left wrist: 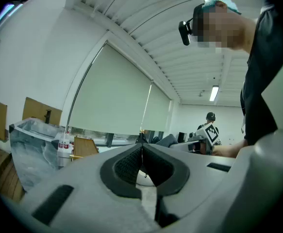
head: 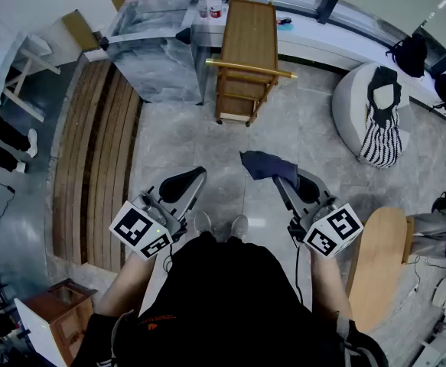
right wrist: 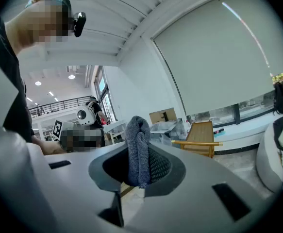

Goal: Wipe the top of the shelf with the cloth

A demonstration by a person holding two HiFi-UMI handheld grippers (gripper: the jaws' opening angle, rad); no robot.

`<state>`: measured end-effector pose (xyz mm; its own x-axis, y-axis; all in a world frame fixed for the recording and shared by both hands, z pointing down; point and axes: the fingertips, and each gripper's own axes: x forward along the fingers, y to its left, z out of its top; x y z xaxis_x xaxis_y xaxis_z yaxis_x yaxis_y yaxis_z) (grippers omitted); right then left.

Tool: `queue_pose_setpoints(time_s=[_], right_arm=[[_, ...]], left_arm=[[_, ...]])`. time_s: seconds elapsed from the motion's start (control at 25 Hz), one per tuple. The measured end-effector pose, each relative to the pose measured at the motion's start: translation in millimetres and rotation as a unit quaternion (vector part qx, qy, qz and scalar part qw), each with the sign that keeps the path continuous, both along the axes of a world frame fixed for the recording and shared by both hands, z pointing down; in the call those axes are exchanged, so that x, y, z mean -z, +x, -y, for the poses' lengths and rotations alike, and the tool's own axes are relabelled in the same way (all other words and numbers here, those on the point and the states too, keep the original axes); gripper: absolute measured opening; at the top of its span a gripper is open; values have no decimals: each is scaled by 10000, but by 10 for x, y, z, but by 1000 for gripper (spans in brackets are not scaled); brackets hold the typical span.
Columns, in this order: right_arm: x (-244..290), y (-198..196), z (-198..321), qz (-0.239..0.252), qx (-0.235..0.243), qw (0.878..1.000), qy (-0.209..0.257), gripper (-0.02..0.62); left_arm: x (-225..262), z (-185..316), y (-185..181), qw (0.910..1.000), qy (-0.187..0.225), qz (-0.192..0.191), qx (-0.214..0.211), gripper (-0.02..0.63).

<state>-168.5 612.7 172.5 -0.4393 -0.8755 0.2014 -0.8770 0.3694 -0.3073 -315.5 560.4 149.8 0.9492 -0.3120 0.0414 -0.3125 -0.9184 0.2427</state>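
The wooden shelf point(head: 248, 48) with a brass rail stands across the floor ahead of me; its top also shows far off in the right gripper view as the shelf point(right wrist: 203, 135). A dark grey cloth point(head: 267, 165) is pinched in my right gripper point(head: 288, 182), which is held low in front of my body. In the right gripper view the cloth point(right wrist: 138, 149) sticks up between the jaws. My left gripper point(head: 186, 183) is shut with nothing in it, held level beside the right one. Both are well short of the shelf.
A clear plastic-wrapped block point(head: 155, 48) stands left of the shelf. A wooden slatted platform point(head: 100, 159) runs along the left. A white beanbag point(head: 376, 113) with a striped garment lies at the right, a round wooden board point(head: 376, 262) near my right side. My feet point(head: 221, 225) are on the tiled floor.
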Motion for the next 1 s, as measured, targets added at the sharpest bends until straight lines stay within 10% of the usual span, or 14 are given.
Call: queue_pose_setpoints(time_s=[1.0], right_arm=[[-96,614,-95,55,199,9997,120,60]], left_arm=[[-83,-31,676,9997,133,87,178,20]])
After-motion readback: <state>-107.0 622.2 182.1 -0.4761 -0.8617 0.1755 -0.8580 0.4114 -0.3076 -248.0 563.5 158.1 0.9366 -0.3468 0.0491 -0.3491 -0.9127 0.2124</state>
